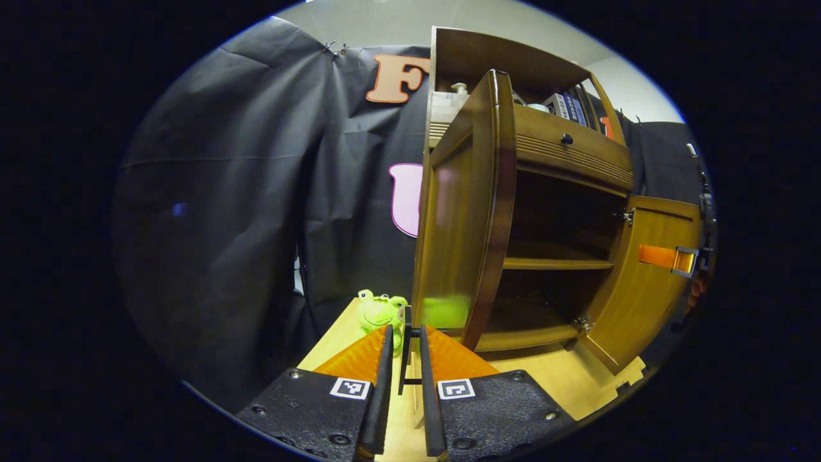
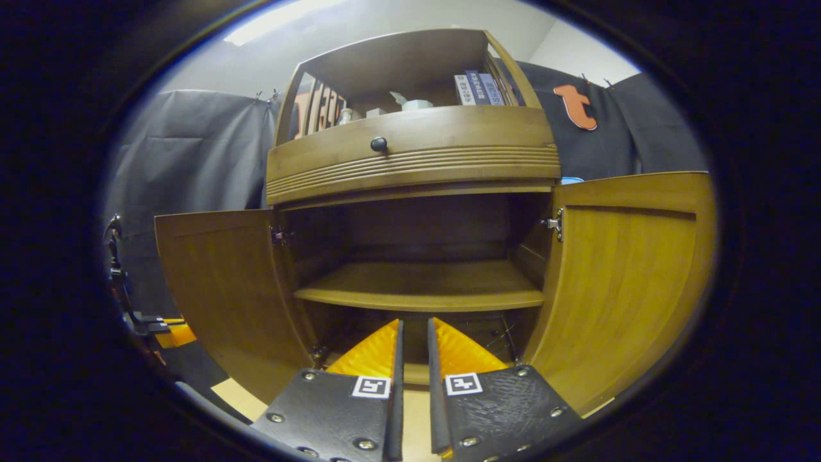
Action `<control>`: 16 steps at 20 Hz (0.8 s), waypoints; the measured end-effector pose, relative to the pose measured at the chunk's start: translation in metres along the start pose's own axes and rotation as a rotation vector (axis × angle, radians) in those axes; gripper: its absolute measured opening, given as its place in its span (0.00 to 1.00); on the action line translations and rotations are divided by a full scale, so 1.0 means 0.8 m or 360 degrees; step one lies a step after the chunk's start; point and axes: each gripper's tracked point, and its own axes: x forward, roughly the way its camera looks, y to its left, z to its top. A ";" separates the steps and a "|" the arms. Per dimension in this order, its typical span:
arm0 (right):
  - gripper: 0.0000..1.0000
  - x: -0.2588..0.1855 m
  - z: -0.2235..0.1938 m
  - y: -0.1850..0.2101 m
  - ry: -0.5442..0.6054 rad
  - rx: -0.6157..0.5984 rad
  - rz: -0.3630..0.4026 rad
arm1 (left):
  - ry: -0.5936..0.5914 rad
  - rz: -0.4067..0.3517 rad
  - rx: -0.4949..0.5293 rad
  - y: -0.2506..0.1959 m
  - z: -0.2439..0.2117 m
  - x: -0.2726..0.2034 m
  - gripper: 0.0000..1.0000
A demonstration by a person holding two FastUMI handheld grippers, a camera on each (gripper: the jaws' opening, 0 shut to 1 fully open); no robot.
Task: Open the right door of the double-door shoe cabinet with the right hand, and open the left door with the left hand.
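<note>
Now both doors of the shoe cabinet (image 2: 410, 160) stand swung out. In the right gripper view I face the cabinet head-on: the left door (image 2: 224, 289) hangs wide on the left side of the view and the right door (image 2: 628, 282) wide on the right, with the dark inside and its one shelf (image 2: 420, 285) bare between them. My right hand-held gripper (image 2: 414, 346) sits low in front of the opening, its fingers drawn nearly together with only a thin slit between them and nothing in that slit; it touches neither door. Above the opening runs a drawer with a round knob (image 2: 378, 144), and books (image 2: 478, 88) stand on the open top shelf.

In the left gripper view I see the left door (image 1: 468, 218) almost edge-on, just ahead of my left hand-held gripper (image 1: 405, 350). A thin dark bar, which I take for the door's handle, stands in the narrow gap between those fingers, but I cannot tell whether both fingers press on it. Beyond the fingertips a green frog toy (image 1: 380, 311) sits on the light wooden counter (image 1: 577, 378). Farther off, the right door (image 1: 648, 282) stands open.
</note>
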 end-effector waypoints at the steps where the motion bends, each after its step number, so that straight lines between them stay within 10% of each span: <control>1: 0.17 0.001 0.000 0.000 0.0002 0.0002 0.0004 | -0.0005 0.0015 -0.0007 0.005 0.002 -0.002 0.24; 16: 0.17 0.004 -0.006 0.019 0.0010 0.0002 0.0086 | -0.0076 0.0182 0.0026 0.029 0.025 -0.037 0.24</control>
